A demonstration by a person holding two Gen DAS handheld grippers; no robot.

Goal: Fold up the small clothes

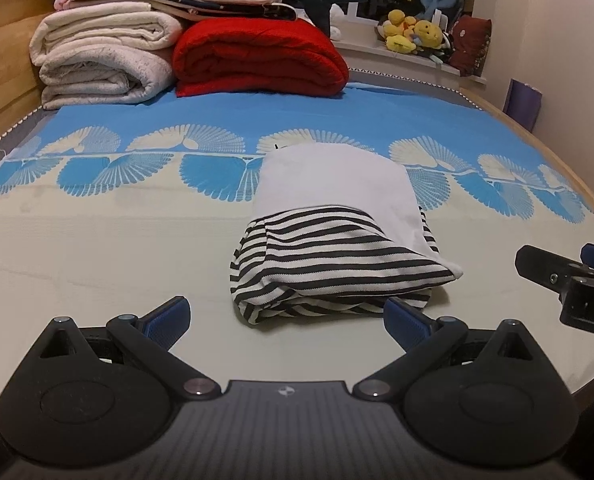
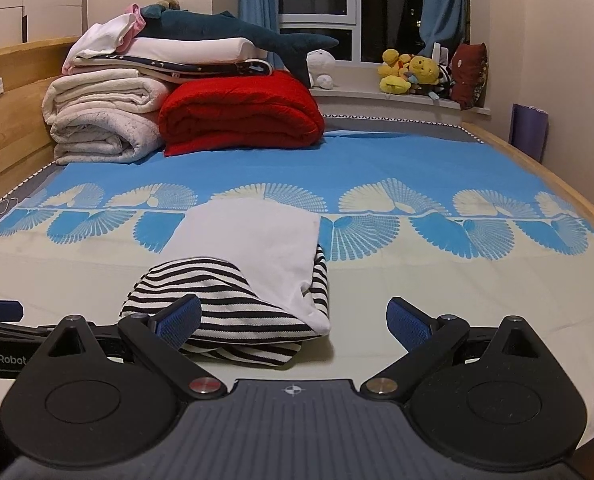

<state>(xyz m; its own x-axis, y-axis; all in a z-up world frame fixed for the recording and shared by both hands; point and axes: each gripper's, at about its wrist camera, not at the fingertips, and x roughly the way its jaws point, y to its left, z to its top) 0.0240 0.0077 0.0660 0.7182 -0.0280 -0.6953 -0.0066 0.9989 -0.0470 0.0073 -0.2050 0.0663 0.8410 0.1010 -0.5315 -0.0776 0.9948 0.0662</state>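
folded striped garment [image 1: 333, 264] on bed sheet [image 1: 97, 248]; left gripper [image 1: 285, 316] & right gripper [image 2: 293, 316] fingers spread wide, empty.

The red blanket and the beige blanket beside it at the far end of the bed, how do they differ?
The red blanket is one thick bundle with nothing on it. The beige blanket is pale and seems to be two rolled layers. The beige blanket also carries more folded linens and a plush shark, which the red blanket does not. Both are folded and lie on the blue sheet.

Black-and-white striped garment [image 1: 337, 264], red blanket [image 1: 257, 56], blue fan-patterned sheet [image 1: 137, 120]
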